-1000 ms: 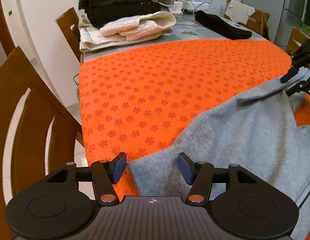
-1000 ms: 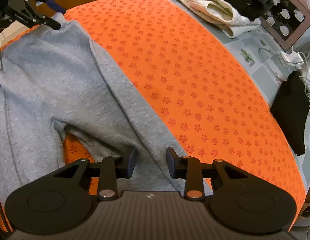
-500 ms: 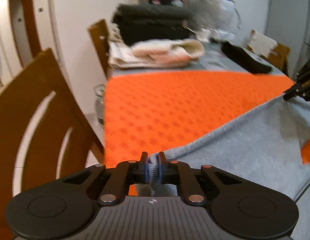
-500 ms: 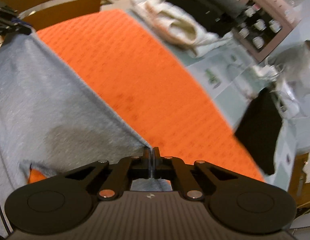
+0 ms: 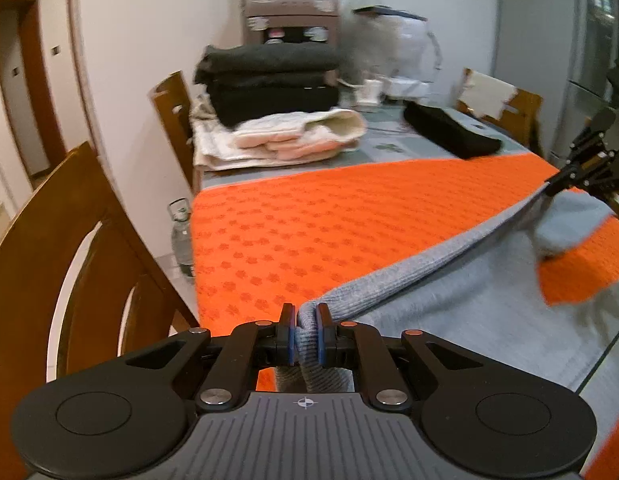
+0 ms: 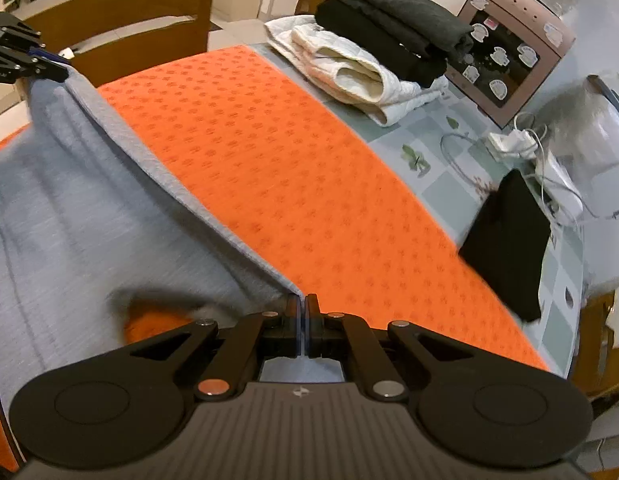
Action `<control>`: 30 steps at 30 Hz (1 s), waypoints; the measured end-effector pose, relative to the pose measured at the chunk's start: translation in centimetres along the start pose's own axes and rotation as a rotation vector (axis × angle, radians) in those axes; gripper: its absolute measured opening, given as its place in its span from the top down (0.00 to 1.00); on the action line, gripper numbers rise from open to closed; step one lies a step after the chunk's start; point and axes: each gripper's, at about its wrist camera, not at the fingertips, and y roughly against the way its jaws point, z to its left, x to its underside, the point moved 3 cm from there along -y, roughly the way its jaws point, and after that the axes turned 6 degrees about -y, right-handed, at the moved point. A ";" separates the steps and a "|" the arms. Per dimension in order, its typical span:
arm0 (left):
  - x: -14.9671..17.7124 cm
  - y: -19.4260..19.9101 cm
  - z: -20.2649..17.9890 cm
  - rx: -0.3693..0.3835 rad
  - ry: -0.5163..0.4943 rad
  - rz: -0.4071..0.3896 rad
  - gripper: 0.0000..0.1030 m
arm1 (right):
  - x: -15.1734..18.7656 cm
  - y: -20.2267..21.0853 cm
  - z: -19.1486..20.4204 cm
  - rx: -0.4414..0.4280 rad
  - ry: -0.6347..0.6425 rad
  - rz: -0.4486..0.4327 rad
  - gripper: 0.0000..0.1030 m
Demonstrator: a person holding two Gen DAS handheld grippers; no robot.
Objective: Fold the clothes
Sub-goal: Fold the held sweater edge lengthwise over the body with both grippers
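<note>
Both the left tongs [image 5: 304,334] and right tongs [image 6: 303,320] pinch the grey sweater's [image 6: 89,200] hem, lifting it off the orange-covered counter [image 6: 309,184]; carrying it evenly forward should complete the fold.

This is a home dining room. Wooden chairs [image 5: 61,264] stand around the table [image 6: 449,152]. Folded clothes [image 5: 269,80] are piled at the table's far end, near a water dispenser [image 5: 291,12].
</note>
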 end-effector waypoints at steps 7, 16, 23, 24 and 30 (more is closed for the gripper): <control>2.6 3.3 -2.7 0.051 -0.030 0.040 0.88 | 5.5 4.3 4.6 -0.031 -0.014 0.036 0.98; 6.5 5.6 -6.0 0.054 -0.116 0.104 0.88 | 11.7 5.9 11.1 -0.038 0.008 0.098 0.98; 7.7 7.3 -7.4 -0.001 -0.199 0.107 0.87 | 14.0 7.3 14.6 -0.077 0.063 0.089 0.98; 7.8 7.4 -7.6 -0.006 -0.214 0.111 0.87 | 14.1 7.4 14.8 -0.082 0.068 0.084 0.98; 8.8 8.1 -8.4 -0.041 -0.216 0.140 0.75 | 15.2 7.7 16.0 -0.088 0.087 0.058 0.98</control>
